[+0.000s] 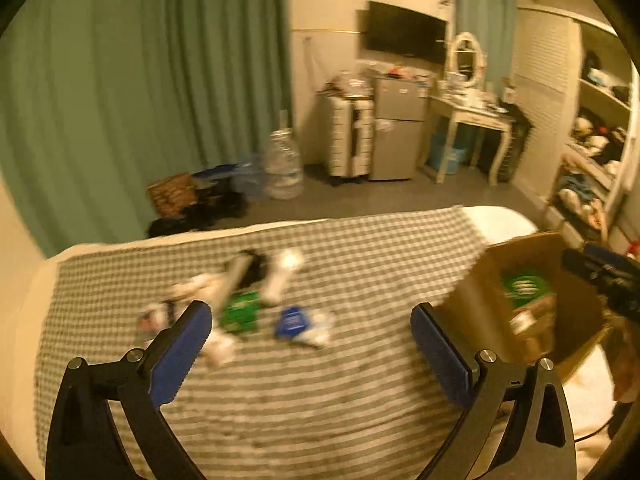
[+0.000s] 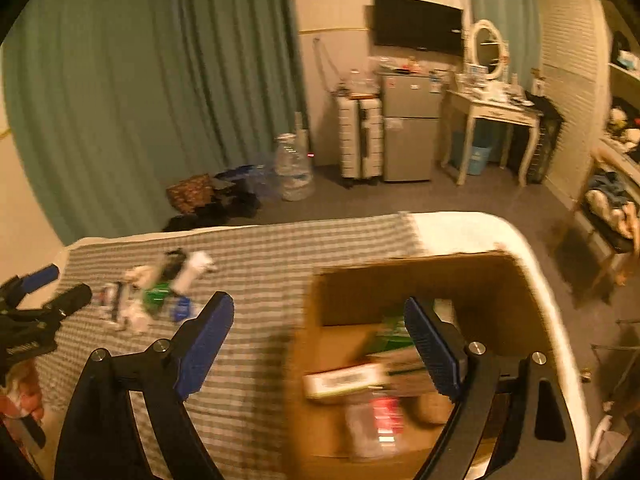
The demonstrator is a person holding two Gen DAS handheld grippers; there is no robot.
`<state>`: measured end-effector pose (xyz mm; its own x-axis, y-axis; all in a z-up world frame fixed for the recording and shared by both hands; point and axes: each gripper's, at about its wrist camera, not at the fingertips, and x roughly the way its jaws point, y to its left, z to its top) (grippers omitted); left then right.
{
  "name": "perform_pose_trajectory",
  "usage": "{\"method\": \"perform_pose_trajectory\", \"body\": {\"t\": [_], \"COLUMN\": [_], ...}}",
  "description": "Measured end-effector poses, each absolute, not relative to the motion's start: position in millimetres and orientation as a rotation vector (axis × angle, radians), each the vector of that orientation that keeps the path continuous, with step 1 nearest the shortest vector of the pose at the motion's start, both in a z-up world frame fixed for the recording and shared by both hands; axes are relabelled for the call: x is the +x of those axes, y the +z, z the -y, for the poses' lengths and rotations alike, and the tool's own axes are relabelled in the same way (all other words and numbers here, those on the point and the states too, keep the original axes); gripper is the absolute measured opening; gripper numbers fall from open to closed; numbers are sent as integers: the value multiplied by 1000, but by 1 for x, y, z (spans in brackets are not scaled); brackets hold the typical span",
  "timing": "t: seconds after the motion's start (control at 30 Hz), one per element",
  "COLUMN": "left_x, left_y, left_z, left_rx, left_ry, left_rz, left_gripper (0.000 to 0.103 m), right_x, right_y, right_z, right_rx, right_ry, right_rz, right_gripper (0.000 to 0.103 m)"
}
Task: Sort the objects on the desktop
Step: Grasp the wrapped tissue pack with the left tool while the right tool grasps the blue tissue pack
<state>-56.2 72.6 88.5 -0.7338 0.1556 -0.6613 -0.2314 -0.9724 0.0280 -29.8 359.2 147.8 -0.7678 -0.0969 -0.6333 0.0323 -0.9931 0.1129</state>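
The right gripper [image 2: 318, 344] hangs spread wide over an open brown cardboard box [image 2: 516, 280] — blurred packets inside — on a checked cloth [image 2: 260, 264].

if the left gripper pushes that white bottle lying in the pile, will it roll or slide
The white bottle probably rolls: it looks rounded and lies on its side. The checked cloth seems soft, which should slow it, and the neighbouring green packet may block it. Blur hides its exact shape, so this is tentative.

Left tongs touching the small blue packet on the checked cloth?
Apart. The left wrist view shows the open left tongs with nothing between them, and bare checked cloth around the small blue packet.
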Motion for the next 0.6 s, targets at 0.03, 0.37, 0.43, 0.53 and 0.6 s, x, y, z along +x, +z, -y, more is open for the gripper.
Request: {"method": "perform_pose_trajectory", "body": {"t": [0.03, 0.37, 0.43, 0.53, 0.6], "left_x": [-57, -72, -81, -97, -109], "left_y": [84, 11, -10, -40, -57], "left_z": [-57, 68, 80, 92, 94], "left_rx": [-1048, -1195, -1234, -1289, -1330], "left_ry": [2769, 2948, 2952, 2931, 2914], "left_rz": [-157, -19, 1, 17, 23], "left_gripper": [102, 103, 103, 103, 103], "right_x": [-30, -56, -67, -85, -100], "right_y": [144, 78, 59, 32, 14], "right_z": [-348, -218, -200, -183, -178], "right_rx": [1038, 1018, 1041, 1093, 1137], "right_ry": [-2863, -2650, -2628, -2594, -2574], "right_rz": [158, 58, 6, -19, -4], "right_gripper": [88, 88, 88, 88, 88]}}
